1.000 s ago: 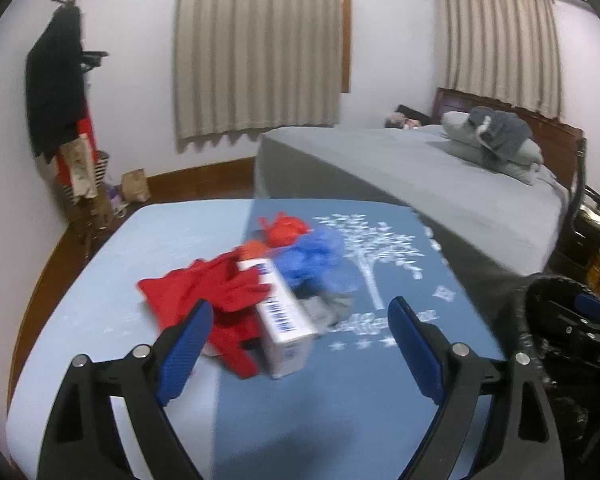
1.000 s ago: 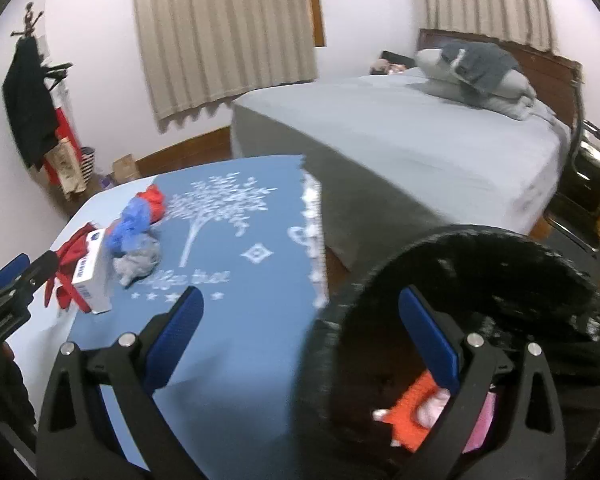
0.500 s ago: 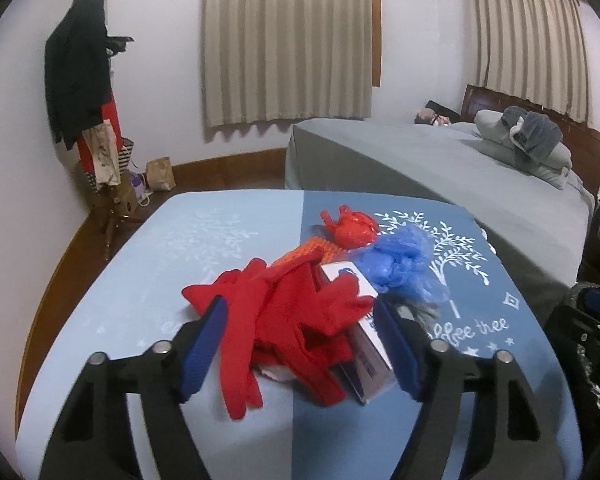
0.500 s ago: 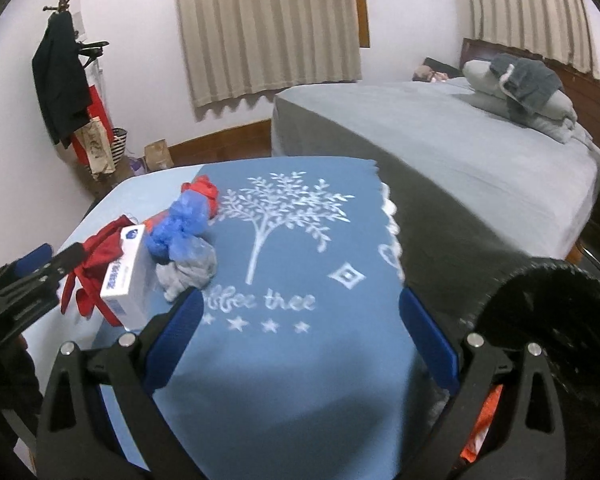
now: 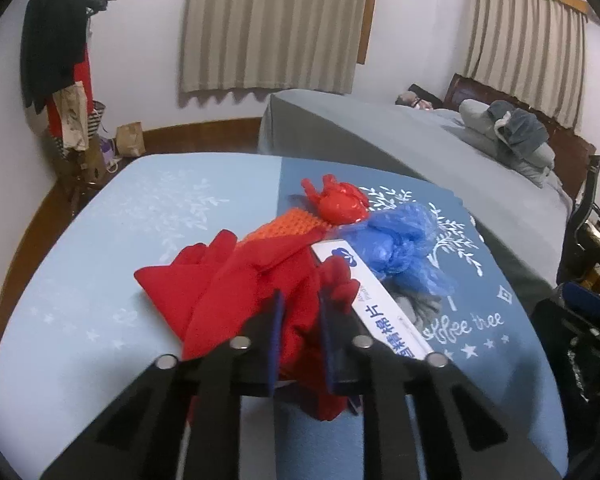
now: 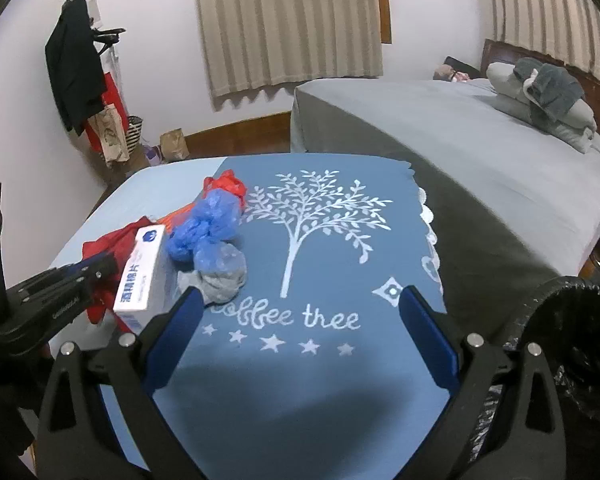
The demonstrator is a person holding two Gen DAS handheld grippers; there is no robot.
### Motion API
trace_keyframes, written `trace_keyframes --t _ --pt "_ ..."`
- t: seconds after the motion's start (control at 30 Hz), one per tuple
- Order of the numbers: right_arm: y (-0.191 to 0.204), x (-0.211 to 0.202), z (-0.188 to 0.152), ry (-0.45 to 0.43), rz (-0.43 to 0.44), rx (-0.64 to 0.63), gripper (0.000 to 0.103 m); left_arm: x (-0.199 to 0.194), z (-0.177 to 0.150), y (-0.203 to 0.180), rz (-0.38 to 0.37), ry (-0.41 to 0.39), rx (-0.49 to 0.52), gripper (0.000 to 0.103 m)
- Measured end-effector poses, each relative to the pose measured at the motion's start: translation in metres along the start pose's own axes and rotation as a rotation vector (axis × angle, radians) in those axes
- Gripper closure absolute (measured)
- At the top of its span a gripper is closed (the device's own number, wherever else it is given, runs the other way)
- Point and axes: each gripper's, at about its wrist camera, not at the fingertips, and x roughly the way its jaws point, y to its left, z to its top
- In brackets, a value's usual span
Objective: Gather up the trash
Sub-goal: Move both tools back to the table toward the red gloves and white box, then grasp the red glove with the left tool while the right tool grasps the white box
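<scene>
Bedroom table with a two-tone blue cloth (image 6: 328, 384), small heap of trash on its left part.

Red glove (image 5: 236, 280) is the piece being grabbed: soft, bright red, crumpled flat with its fingers spread toward the pale half of the cloth. Left gripper (image 5: 298, 308) has its jaws closing, and red fabric is bunched between the blue pads. White box (image 6: 142, 272) with blue print lies just beside the glove, touching it, long axis running from the near edge toward the far curtains. Blue plastic bag (image 6: 208, 226) and a grey wad (image 6: 224, 280) sit against the box's other side, a red bag (image 5: 340, 202) and orange knit piece (image 5: 288, 226) behind. Right gripper (image 6: 300, 332) hovers over bare cloth, jaws wide apart, nothing in them. Black-lined bin (image 6: 572, 344) stands off the table's right edge, grey bed (image 6: 480, 136) beyond.
</scene>
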Motion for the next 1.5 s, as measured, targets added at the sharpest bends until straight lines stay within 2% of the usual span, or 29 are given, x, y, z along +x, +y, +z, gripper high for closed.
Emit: trace_keyframes --t 0.37,0.73,0.87,1.2,1.3,1.4,1.47,1.5 --pt "0.016 -0.007 -0.001 -0.017 0.044 -0.008 0.008 -0.056 0.0 -0.007 -0.006 -0.103 -0.004 0.093" --pt "0.063 -0.001 -0.002 -0.026 0.145 -0.053 0.009 -0.083 -0.02 0.029 0.061 -0.08 -0.032 0.093" --pt "0.087 0.007 -0.002 -0.011 0.18 -0.091 0.02 -0.085 -0.026 0.041 0.082 -0.072 -0.044 0.093" --pt "0.108 0.032 -0.008 0.06 0.176 -0.108 0.032 -0.086 -0.032 0.05 0.085 -0.064 -0.064 0.093" --pt "0.109 0.04 -0.008 0.081 0.168 -0.105 0.04 -0.085 -0.033 0.048 0.084 -0.062 -0.064 0.093" --pt "0.111 0.047 -0.008 0.105 0.175 -0.11 0.054 -0.083 -0.032 0.048 0.082 -0.059 -0.067 0.093" --pt "0.112 0.048 -0.008 0.115 0.187 -0.116 0.07 -0.083 -0.033 0.048 0.081 -0.057 -0.067 0.093" --pt "0.114 0.048 -0.008 0.118 0.195 -0.117 0.073 -0.083 -0.033 0.048 0.08 -0.057 -0.066 0.093"
